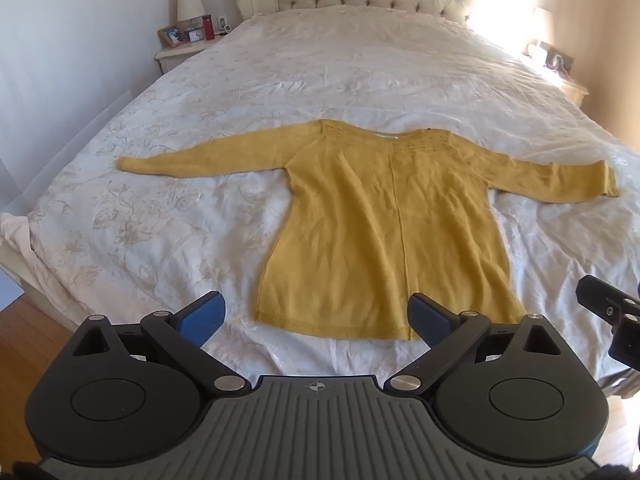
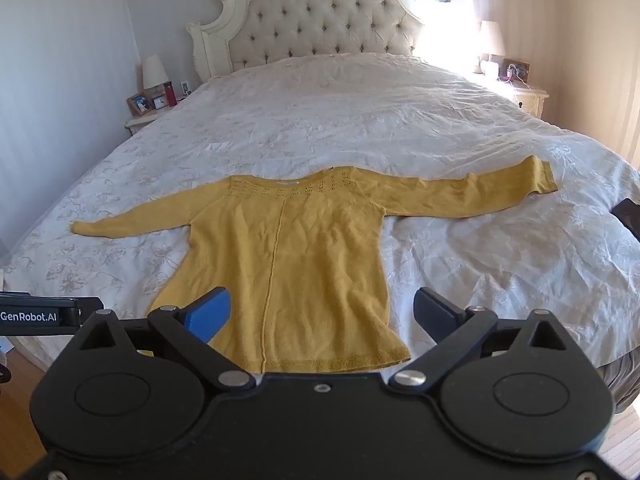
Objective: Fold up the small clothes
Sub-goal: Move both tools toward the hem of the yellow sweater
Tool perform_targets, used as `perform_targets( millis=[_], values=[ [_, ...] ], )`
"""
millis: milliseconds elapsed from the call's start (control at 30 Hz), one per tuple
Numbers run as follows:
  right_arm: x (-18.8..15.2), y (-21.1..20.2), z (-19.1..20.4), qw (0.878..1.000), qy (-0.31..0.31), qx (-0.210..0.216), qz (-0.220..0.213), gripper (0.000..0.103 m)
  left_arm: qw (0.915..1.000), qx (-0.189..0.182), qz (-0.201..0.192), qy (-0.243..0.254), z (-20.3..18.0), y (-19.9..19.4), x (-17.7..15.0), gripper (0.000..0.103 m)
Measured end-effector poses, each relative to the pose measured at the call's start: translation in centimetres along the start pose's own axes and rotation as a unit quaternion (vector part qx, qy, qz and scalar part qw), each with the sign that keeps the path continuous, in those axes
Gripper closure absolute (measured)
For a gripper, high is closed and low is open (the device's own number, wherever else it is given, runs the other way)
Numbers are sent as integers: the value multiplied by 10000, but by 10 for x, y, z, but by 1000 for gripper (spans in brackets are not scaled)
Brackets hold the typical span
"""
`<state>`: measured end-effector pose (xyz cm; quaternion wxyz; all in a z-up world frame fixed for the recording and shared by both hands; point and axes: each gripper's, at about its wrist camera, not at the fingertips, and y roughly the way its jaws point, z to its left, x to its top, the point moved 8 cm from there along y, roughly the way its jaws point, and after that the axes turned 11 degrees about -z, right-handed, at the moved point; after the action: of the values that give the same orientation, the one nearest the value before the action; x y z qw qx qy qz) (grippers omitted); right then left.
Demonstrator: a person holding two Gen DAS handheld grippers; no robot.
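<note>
We hold two tongs-like grippers, one in each hand, both tilted down toward a bed. The left gripper point(image 1: 316, 320) has its blue-padded jaws spread wide with nothing between them; it hovers just short of the hem of a mustard-yellow sweater point(image 1: 372, 232). The right gripper point(image 2: 322, 316) is likewise wide apart and empty, hanging above the hem's right half.

The one sweater lies flat near the foot of the bed point(image 2: 460, 128), on a white floral bedspread, neckline toward the headboard point(image 2: 320, 20), hem toward us. Its two sleeves stretch straight out, one to each side. A single seam runs down the middle.

We judge that folding has not started: the garment is fully spread and untouched. The first fold probably calls for each gripper to travel out to a sleeve or a side edge, pinch the knit, and carry it inward over the body.

Further out we count one tufted headboard, two nightstands and two lamps, one lamp point(image 1: 190, 4) on each side. The left nightstand point(image 2: 140, 118) also holds small framed items and a red bottle.
</note>
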<state>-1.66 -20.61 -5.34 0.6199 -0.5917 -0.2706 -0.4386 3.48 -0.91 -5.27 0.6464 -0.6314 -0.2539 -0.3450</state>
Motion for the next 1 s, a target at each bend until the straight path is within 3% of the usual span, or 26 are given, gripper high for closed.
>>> perform_targets(
  millis=[1000],
  values=[
    [0, 9, 7, 9997, -141, 218, 37, 4, 9998, 21, 192, 59, -1, 5, -4, 4]
  ],
)
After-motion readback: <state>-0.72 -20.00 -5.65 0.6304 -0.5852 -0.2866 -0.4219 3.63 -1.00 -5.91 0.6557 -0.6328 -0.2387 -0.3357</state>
